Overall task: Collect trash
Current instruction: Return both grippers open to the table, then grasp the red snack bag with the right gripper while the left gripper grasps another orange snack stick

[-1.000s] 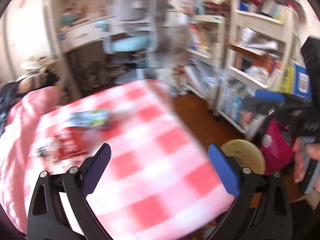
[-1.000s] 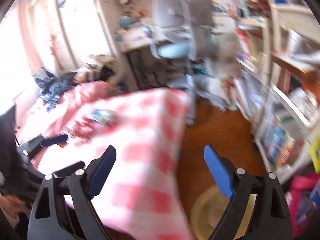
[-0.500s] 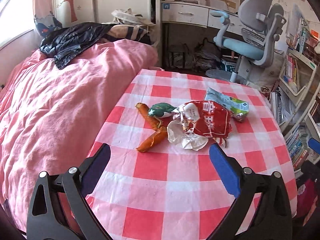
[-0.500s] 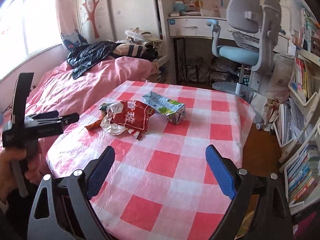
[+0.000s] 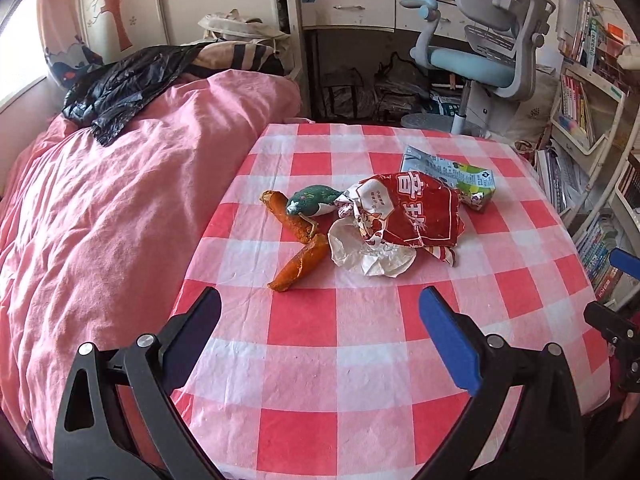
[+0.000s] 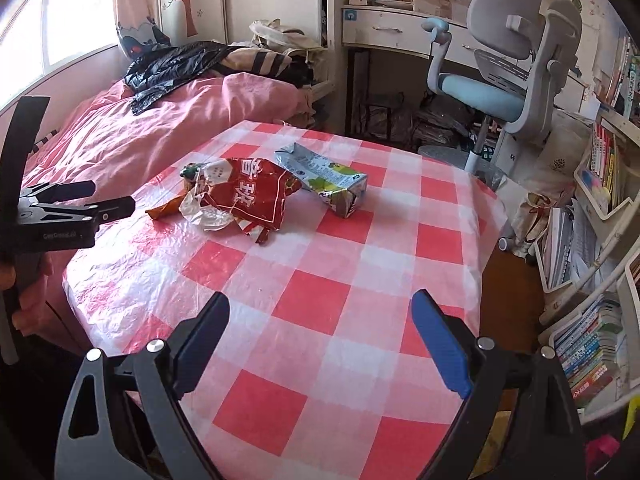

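At lower centre of the left wrist view, left gripper (image 5: 320, 312) spread wide and empty above a red-and-white checked tablecloth (image 5: 360, 360); at lower centre of the right wrist view, right gripper (image 6: 320, 312) likewise spread wide, holding nothing, over the near side of the same cloth. Beyond both, toward mid-frame, a cluster of trash: crumpled red snack wrapper (image 5: 416, 212) with white torn lining, touching a flattened drink carton (image 5: 464, 176) behind it at right; small green wrapper (image 5: 312, 200) at the red wrapper's left edge, lying on one of two orange peel pieces (image 5: 298, 266) that reach toward the lower left. Seen again from the right wrist: red wrapper (image 6: 248, 192) mid-frame, carton (image 6: 324, 178) just right of it, orange peel (image 6: 166, 210) poking out at left. At far left of that view, the left gripper side-on, held in a hand (image 6: 24, 292). Left of the table, pink bedding (image 5: 112, 200) with a black jacket (image 5: 120, 84) on top; at upper right, a grey and blue desk chair (image 5: 484, 48) before a white desk (image 5: 360, 4), bookshelves (image 5: 592, 120) along the right edge.
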`<state>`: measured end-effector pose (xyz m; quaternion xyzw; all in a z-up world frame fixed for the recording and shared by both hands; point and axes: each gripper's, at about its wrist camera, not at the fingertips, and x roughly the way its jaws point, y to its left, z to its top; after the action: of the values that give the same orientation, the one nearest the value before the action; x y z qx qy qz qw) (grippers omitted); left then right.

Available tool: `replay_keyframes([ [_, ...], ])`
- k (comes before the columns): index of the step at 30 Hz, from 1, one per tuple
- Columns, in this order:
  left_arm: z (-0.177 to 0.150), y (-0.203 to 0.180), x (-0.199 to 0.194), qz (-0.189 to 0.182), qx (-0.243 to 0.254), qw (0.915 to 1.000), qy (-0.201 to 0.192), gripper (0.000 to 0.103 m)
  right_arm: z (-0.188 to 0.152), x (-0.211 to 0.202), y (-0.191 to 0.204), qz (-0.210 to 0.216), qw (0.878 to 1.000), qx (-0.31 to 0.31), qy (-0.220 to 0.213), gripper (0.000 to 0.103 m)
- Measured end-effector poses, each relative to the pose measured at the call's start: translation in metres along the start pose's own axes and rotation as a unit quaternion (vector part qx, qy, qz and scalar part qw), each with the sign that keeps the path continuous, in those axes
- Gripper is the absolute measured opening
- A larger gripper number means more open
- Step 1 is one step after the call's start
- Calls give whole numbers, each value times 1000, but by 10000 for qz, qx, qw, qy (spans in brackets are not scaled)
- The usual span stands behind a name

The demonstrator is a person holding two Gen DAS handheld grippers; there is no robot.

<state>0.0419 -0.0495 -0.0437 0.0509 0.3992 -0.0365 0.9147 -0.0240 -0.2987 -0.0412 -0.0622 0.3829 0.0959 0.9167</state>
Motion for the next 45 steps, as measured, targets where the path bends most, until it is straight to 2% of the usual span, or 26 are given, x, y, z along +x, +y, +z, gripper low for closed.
replay_keyframes([
  [15, 1, 13, 3, -48, -75, 9999, 95, 95, 0, 13, 20, -71, 9987, -445, 241, 89],
  [18, 0, 16, 11, -30, 208, 9996, 206, 95, 0, 13, 25, -49, 9984, -530, 208, 89],
  [22, 0, 29, 24, -67, 835, 9959, 330, 95, 6, 10, 35, 256, 9974, -676, -13, 89],
  [26, 2, 49, 43, -260, 854, 9948, 493, 95, 28, 26, 44, 396, 9941, -1005, -101, 89],
  [30, 7, 63, 59, -581, 554, 9951, 583, 95, 64, 54, 50, 518, 9912, -1202, -211, 89],
  [35, 13, 59, 75, -538, 754, 9941, 566, 95, 100, 101, 57, 794, 9846, -1560, -22, 89],
  [43, 31, 46, 105, -671, 838, 9918, 688, 79, 126, 161, 56, 1382, 9776, -1532, 417, 89],
  [45, 32, 43, 111, -732, 875, 9906, 750, 66, 123, 170, 59, 1518, 9741, -1561, 610, 88],
])
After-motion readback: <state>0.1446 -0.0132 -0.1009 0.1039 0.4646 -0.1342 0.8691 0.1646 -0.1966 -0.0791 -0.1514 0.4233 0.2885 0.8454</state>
